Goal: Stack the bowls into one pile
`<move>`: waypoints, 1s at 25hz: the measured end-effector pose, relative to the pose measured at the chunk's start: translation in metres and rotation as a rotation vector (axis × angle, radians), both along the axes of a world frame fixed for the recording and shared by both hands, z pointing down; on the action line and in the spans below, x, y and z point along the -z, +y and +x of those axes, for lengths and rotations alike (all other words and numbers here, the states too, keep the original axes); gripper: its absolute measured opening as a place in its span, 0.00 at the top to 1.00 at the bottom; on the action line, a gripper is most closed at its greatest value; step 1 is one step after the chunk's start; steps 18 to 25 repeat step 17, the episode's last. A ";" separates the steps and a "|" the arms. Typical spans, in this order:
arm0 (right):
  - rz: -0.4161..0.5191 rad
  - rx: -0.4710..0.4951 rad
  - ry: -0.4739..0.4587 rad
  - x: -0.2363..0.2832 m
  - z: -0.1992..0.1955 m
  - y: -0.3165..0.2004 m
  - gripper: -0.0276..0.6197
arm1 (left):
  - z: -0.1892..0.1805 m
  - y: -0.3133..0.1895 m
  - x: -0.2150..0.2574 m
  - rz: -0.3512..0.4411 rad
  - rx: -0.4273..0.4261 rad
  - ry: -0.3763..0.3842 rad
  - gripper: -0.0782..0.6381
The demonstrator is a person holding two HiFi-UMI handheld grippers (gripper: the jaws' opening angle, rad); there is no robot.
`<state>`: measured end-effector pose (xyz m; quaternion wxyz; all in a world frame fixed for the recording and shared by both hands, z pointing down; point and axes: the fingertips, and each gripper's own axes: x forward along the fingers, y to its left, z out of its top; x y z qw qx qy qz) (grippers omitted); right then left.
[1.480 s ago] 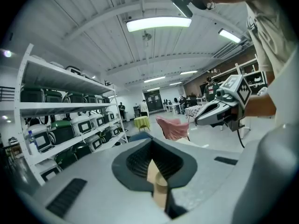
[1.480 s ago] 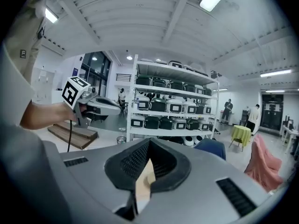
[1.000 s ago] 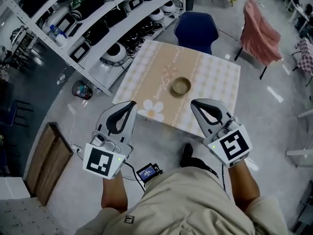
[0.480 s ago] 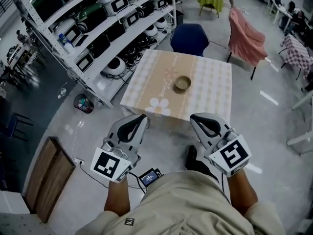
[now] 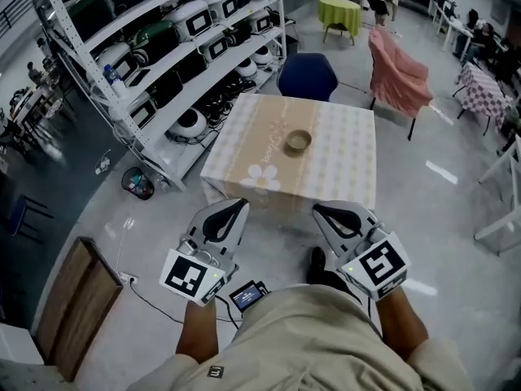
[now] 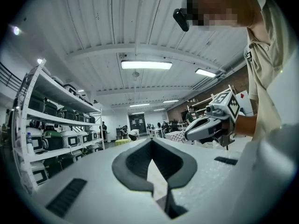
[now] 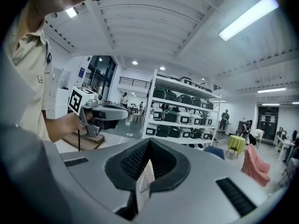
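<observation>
Standing along the ten o'clock side, a long shelf rack (image 5: 163,47) holds rows of machines. At twelve o'clock from the person is the square tabletop (image 5: 342,161) with a checked cloth, and a blue chair (image 5: 307,76) is behind it. Left tongs (image 5: 241,206) and right tongs (image 5: 318,209) are short of its near edge, both pressed shut with nothing inside. One brown bowl (image 5: 298,142) sits near the tabletop's middle, well apart from them.

bowl (image 5: 298,142): tan, seemingly; tablecloth (image 5: 348,155): beige checked, white flower; chair (image 5: 307,76): blue
</observation>
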<state>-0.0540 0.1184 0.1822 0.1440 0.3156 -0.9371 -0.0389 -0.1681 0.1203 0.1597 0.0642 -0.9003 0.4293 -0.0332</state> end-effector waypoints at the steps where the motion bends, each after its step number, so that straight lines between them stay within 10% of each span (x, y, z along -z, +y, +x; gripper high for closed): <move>1: 0.003 -0.001 0.001 0.000 0.001 0.003 0.95 | 0.001 0.003 -0.001 0.001 -0.002 -0.001 0.88; 25: 0.018 -0.017 -0.007 0.001 0.012 0.012 0.95 | 0.007 0.012 -0.002 0.007 0.004 -0.025 0.88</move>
